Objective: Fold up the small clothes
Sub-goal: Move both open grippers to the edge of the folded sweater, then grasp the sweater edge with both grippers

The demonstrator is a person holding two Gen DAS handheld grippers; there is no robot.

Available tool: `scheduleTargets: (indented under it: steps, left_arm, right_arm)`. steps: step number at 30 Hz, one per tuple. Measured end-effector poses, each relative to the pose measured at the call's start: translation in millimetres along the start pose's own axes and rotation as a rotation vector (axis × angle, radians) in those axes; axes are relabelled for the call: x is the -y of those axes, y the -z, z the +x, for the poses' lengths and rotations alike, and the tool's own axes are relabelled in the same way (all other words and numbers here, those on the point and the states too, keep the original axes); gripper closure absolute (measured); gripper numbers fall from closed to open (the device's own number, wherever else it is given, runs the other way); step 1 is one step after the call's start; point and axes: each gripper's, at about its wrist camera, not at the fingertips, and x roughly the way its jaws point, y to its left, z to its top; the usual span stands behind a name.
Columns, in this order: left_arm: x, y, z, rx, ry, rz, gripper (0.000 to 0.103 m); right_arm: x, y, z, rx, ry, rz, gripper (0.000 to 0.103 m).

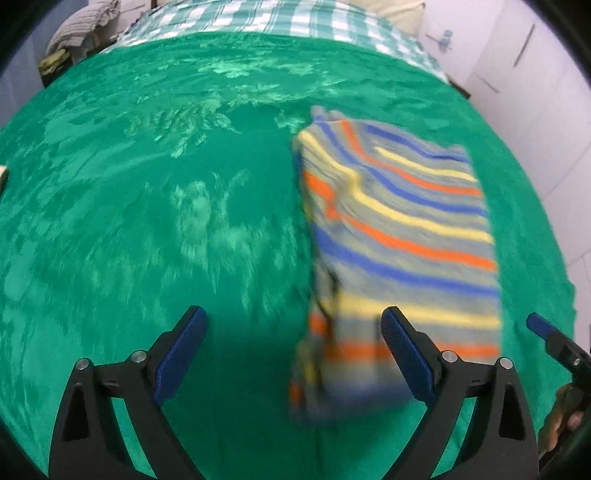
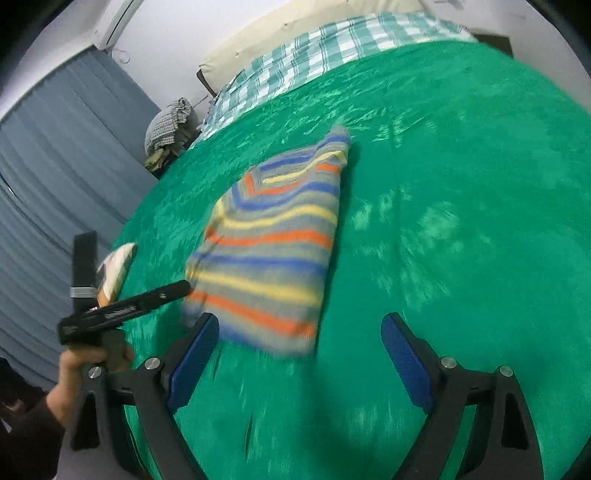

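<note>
A green floral bedspread (image 1: 147,221) covers the bed in front of you, with a green-and-white checked sheet (image 1: 295,18) at its far end. The folded striped garment (image 1: 406,229) lies flat on the bedspread. Your left gripper (image 1: 293,354) and right gripper (image 2: 299,354) both hover over its near edge, jaws spread wide, pinching nothing.

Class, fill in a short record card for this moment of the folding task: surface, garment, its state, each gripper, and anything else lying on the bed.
surface: green bedspread on a bed
garment: striped garment, grey with blue, orange and yellow stripes
garment state: lying on the bedspread, partly folded, held by neither gripper
left gripper: open, empty, above the garment's near edge
right gripper: open, empty
other: checked cover at the far end; cream and orange item near the bed's edge
</note>
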Motion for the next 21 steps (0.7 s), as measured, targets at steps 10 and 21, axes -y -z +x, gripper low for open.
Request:
scheduleTargets:
  steps: [10, 21]
  left_arm:
    - [13.1, -19.9, 36.9, 0.006, 0.208, 0.034, 0.061]
    - [10.4, -36.4, -69.2, 0.148, 0.236, 0.076, 0.087]
  right_arm:
    - [9.0, -55.8, 103.5, 0.001, -0.121, 0.036, 0.018]
    - [-83.4, -80.7, 68.2, 0.073, -0.076, -0.175, 0.08]
